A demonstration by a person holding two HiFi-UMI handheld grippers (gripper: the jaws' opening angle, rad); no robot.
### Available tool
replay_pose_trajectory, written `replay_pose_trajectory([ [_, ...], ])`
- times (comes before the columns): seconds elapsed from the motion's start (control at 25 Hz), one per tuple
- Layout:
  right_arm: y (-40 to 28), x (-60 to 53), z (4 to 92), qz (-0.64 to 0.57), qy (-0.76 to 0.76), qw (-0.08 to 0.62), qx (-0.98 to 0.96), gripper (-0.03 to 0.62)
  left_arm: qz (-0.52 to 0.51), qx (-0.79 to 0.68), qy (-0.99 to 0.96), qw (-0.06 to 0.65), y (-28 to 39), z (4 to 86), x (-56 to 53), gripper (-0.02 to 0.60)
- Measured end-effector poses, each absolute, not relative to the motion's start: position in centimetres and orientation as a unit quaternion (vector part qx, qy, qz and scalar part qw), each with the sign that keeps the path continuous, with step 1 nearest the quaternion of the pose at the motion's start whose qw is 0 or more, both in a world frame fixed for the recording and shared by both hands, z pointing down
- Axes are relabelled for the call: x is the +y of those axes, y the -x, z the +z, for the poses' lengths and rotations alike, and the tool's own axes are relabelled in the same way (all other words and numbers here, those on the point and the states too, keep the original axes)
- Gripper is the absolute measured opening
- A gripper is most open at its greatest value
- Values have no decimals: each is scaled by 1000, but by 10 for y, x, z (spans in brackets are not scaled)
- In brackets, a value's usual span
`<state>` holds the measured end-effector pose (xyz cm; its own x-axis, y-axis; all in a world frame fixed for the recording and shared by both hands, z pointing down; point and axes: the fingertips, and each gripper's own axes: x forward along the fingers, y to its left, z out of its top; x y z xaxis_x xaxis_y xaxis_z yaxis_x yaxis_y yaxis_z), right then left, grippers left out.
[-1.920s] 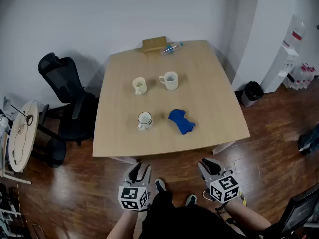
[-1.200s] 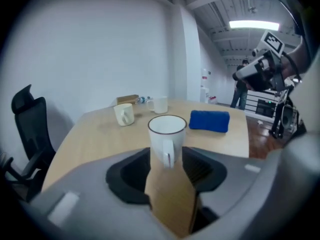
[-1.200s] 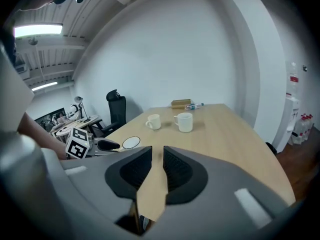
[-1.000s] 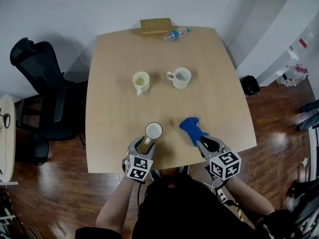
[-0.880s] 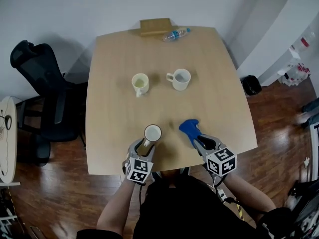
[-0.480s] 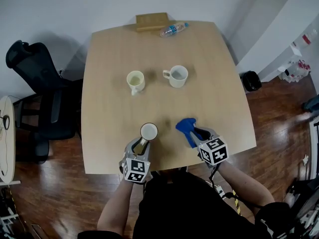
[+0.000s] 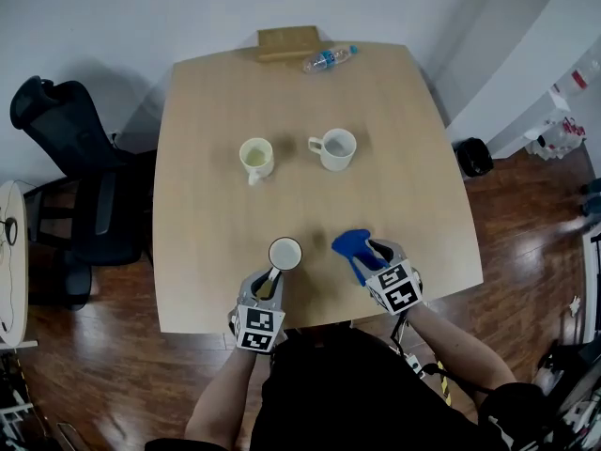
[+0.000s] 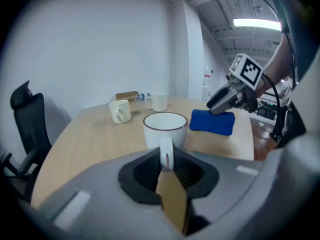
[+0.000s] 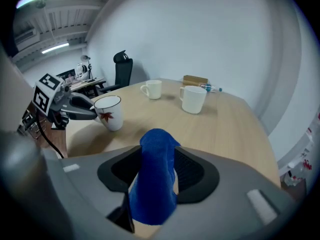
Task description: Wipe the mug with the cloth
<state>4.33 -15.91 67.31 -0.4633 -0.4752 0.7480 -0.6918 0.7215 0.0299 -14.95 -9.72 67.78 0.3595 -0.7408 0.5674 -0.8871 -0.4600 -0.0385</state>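
The table (image 7: 207, 139) carries everything, and the work is at its near edge.

The left gripper (image 7: 269, 282) is on the near mug (image 7: 285, 254). Its jaws have just closed and now clamp the handle, which points back at the person. The mug stands upright just past the fingertips, mouth up. The left gripper view agrees: the left gripper (image 8: 165, 160) pinches the handle and the mug (image 8: 165, 128) is dead ahead.

The right gripper (image 7: 368, 256) is at the cloth (image 7: 349, 244). Its jaws have just been opening and are spread wide. In its own view the right gripper (image 9: 157, 156) has the cloth (image 9: 154, 184) bunched up between the pads, which flank it with no squeeze visible.

Key relation: the cloth lies just right of the mug, near but not touching. Its long axis runs roughly along the right jaws, away from the person. So the right hand is nearer the cloth and the left already has the mug.

Judgement: the next move needs the right jaws shut on the cloth, then a short carry leftward to the mug wall.

Counts:
- 1 table
- 1 chair (image 7: 66, 158), off the table's left side
- 2 grippers
- 1 box (image 7: 289, 41) at the far edge
- 3 mugs: the held one plus two far mugs (image 7: 255, 156) (image 7: 336, 148) mid-table, well apart from the work
- 1 cloth
- 1 bottle (image 7: 327, 59) beside the box
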Motion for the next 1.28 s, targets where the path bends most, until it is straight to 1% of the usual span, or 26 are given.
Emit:
replay_pose_trajectory([
  [0.08, -32, -156, 683, 144, -328, 400, -844, 257, 265, -498, -812, 149, 148, 676, -97, 64],
  [0.16, -25, -158, 693, 134, -318, 424, -837, 304, 270, -495, -811, 156, 148, 675, -96, 63],
  [0.24, -24, -162, 703, 115, -314, 452, -827, 305, 269, -495, -810, 162, 148, 673, -97, 63],
  [0.28, -24, -164, 708, 107, -313, 463, -822, 258, 267, -496, -810, 166, 148, 671, -97, 63],
  [0.32, -25, -165, 711, 103, -312, 470, -819, 159, 265, -497, -808, 173, 148, 670, -95, 63],
  [0.44, -27, -165, 713, 123, -314, 459, -822, 130, 264, -497, -803, 197, 149, 667, -90, 63],
  [0.52, -26, -167, 708, 150, -319, 423, -835, 117, 248, -492, -805, 221, 146, 656, -89, 63],
  [0.64, -26, -177, 675, 182, -329, 334, -864, 114, 203, -481, -813, 258, 135, 619, -94, 63],
  [0.72, -18, -187, 627, 195, -331, 253, -888, 112, 167, -474, -822, 269, 130, 587, -104, 63],
  [0.8, -7, -197, 565, 182, -327, 181, -910, 114, 134, -468, -831, 271, 125, 551, -117, 63],
  [0.88, 2, -206, 496, 136, -324, 118, -929, 114, 99, -466, -836, 271, 122, 514, -134, 63],
  [0.96, 11, -206, 428, 53, -319, 64, -944, 114, 58, -465, -836, 285, 118, 482, -150, 63],
  [1.04, 27, -191, 371, -46, -299, 25, -953, 114, 11, -459, -832, 312, 115, 456, -159, 63],
  [1.08, 38, -179, 352, -89, -283, 20, -955, 114, -9, -455, -829, 326, 113, 446, -162, 63],
  [1.12, 49, -167, 345, -127, -267, 37, -955, 114, -25, -452, -826, 335, 111, 438, -165, 63],
  [1.2, 69, -150, 353, -207, -246, 103, -941, 114, -45, -448, -824, 345, 107, 426, -169, 63],
  [1.28, 86, -141, 361, -298, -246, 138, -912, 114, -61, -442, -823, 351, 102, 419, -169, 63],
])
